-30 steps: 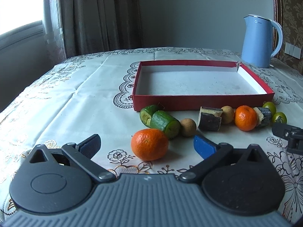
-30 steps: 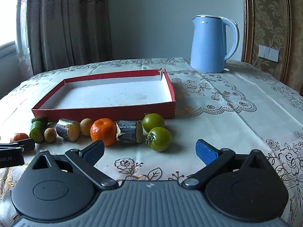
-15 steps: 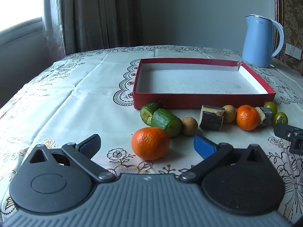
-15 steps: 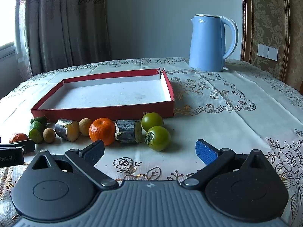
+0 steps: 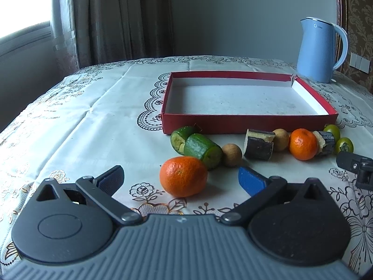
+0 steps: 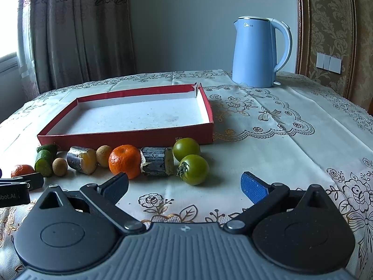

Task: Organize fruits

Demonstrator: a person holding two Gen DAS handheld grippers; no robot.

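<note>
From the right wrist view, the left gripper's black body hides part of the round orange mandarin [image 6: 22, 170]. The left gripper [image 5: 180, 178] stands wide open around that mandarin, touching nothing. The right gripper [image 6: 184, 182] gapes empty just short of the round green tomato [image 6: 194, 168], beside the shallow red cardboard tray [image 6: 126, 140].

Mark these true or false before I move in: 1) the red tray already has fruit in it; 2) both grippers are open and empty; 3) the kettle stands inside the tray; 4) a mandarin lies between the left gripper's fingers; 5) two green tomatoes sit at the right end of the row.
1) False. The red tray holds nothing; all the produce lies on the tablecloth in front of it.
2) True. The left gripper and the right gripper are both open, holding nothing.
3) False. The kettle stands on the tablecloth behind the tray.
4) True. The mandarin lies between them, ungripped.
5) True. The green tomatoes sit there, beside the tray's corner.
</note>
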